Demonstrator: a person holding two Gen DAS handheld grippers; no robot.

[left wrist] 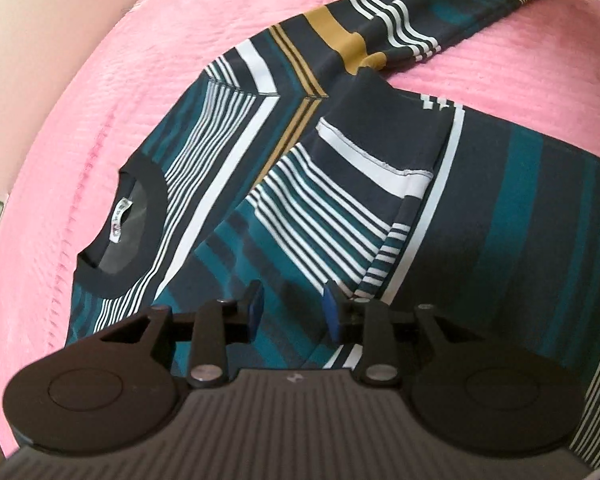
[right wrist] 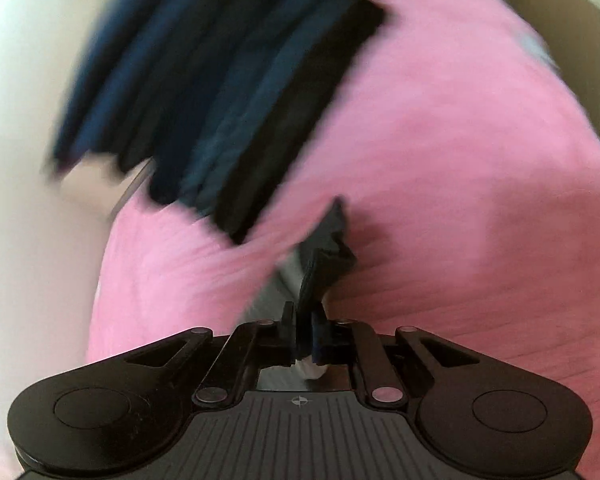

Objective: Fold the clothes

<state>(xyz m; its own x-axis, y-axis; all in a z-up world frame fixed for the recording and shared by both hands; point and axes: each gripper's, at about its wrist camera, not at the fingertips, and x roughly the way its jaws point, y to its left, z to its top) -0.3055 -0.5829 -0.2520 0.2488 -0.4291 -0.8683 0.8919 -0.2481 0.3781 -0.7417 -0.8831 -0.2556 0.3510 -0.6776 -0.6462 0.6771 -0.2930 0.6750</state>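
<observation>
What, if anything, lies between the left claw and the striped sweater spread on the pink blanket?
Nothing visible does. The left claw hangs open right over the striped sweater, with only air between its pads and the cloth. One sleeve already lies folded across the body, and the pink blanket around it is bare.

Sweater (left wrist: 340, 184) on blanket (left wrist: 112, 80), one sleeve (left wrist: 356, 184) folded across its body

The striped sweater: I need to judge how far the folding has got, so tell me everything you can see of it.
The striped sweater is a soft knit in navy and teal with white and mustard stripes, a dark round collar and a neck label. It lies flat on the pink blanket. One sleeve is folded across the chest; the other stretches away, its cuff pinched in the right gripper. The left gripper hovers open over it.
</observation>
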